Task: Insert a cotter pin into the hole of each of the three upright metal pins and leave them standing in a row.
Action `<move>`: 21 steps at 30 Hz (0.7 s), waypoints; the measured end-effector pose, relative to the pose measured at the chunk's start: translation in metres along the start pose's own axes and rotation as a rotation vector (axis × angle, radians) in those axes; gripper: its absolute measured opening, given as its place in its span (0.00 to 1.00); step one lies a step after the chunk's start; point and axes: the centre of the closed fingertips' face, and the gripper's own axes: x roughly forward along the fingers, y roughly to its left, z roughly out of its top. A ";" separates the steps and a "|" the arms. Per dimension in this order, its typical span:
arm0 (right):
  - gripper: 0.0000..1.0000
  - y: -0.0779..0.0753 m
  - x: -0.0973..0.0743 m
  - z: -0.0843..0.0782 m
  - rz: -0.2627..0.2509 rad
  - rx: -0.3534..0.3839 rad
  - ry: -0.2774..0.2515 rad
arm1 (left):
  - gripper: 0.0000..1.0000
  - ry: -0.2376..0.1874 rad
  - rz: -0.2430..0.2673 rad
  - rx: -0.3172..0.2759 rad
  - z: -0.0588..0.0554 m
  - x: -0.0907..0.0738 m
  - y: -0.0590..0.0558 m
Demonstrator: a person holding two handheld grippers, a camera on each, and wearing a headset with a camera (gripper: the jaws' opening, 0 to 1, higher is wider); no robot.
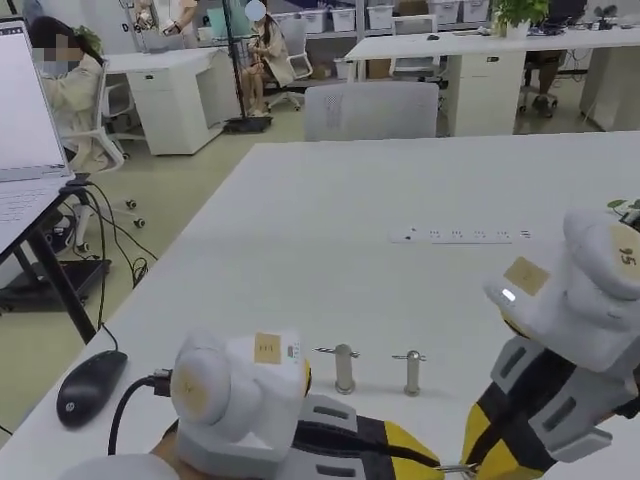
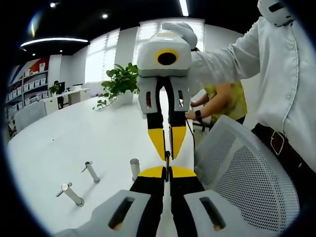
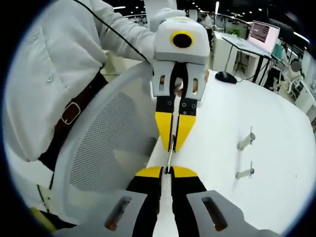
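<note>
A thin cotter pin [image 3: 170,154] spans the small gap between my two grippers, which meet tip to tip over the table's near edge. My left gripper [image 2: 168,171] is shut on one end and my right gripper [image 3: 168,171] on the other. In the head view the left gripper [image 1: 432,463] comes in from the lower left and the right gripper [image 1: 472,462] from the lower right. Two upright metal pins [image 1: 344,368] [image 1: 412,372] stand side by side, each with a cotter pin through its top. A third metal pin [image 2: 134,169], bare, stands closest to the left jaws.
A black mouse [image 1: 90,385] lies at the table's left edge and a white power strip [image 1: 460,236] farther back. A grey mesh chair [image 2: 242,182] and the person's body sit just off the near edge. A laptop [image 1: 20,130] stands on a side desk.
</note>
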 end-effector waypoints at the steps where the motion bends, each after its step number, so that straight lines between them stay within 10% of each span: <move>1: 0.09 0.001 0.000 0.000 0.007 0.017 -0.001 | 0.01 0.002 -0.001 0.006 0.000 0.000 0.000; 11: 0.09 0.004 0.001 0.002 0.060 0.115 -0.003 | 0.01 0.040 0.002 0.094 -0.002 0.003 -0.007; 21: 0.05 0.003 0.002 -0.001 0.011 0.045 0.023 | 0.00 0.037 0.002 0.083 -0.002 0.003 -0.005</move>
